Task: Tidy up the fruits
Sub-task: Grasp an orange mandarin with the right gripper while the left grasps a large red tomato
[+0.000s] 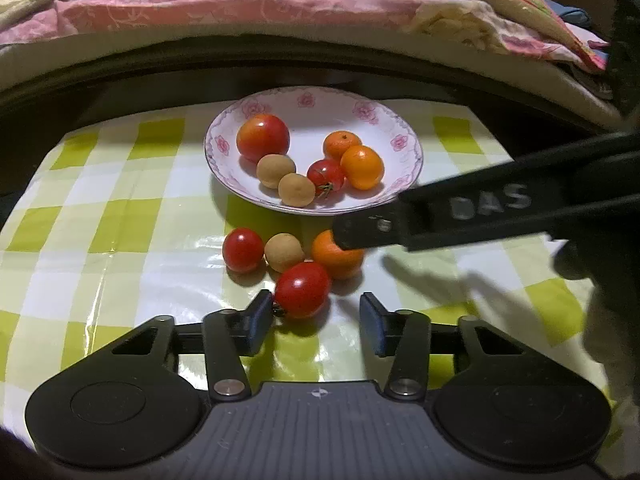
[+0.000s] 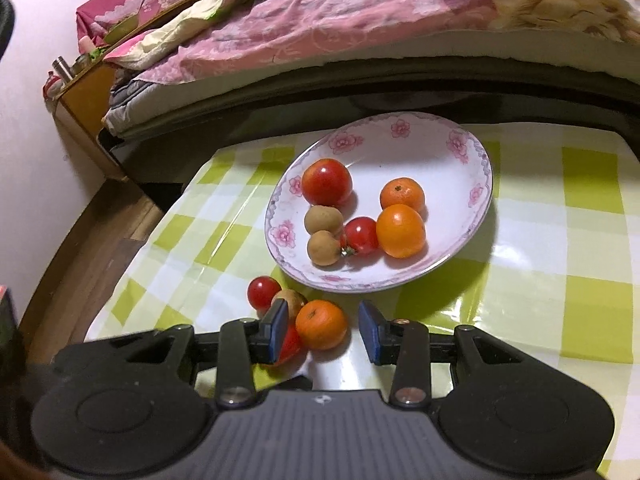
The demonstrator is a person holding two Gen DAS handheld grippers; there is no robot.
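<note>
Bedroom setting: a bed point(image 2: 360, 32) with pink floral bedding runs along the back, and a desk point(image 1: 120, 216) covered in a glossy green-and-white check cloth sits in front of it. A floral-rimmed plate point(image 1: 384, 120) stands on the desk toward the bed side. In the plate: a large tomato point(image 1: 263, 138), two tan longans point(image 1: 276, 171), a cherry tomato with stem point(image 1: 326, 175) and two small oranges point(image 1: 362, 167), clustered together.

Four fruits lie loose on the cloth just in front of the plate: a small red tomato point(image 1: 243, 249), a longan point(image 1: 284, 252), an orange point(image 1: 336, 258) and a bigger cherry tomato point(image 1: 303, 289), all touching or nearly so.

The left hand-held gripper point(image 1: 314, 316) has its jaws apart, no pad pressing on anything; the bigger cherry tomato sits just ahead of them, its stem end touching or almost touching the left finger tip.

The right hand-held gripper point(image 2: 324, 330) also has its jaws apart, low over the loose group. The orange point(image 2: 321, 324) lies between its fingers, nearer the left one, with a clear gap to the right pad; whether the left pad touches it is unclear. In the left wrist view this gripper's finger crosses from the right and covers part of the orange.
</note>
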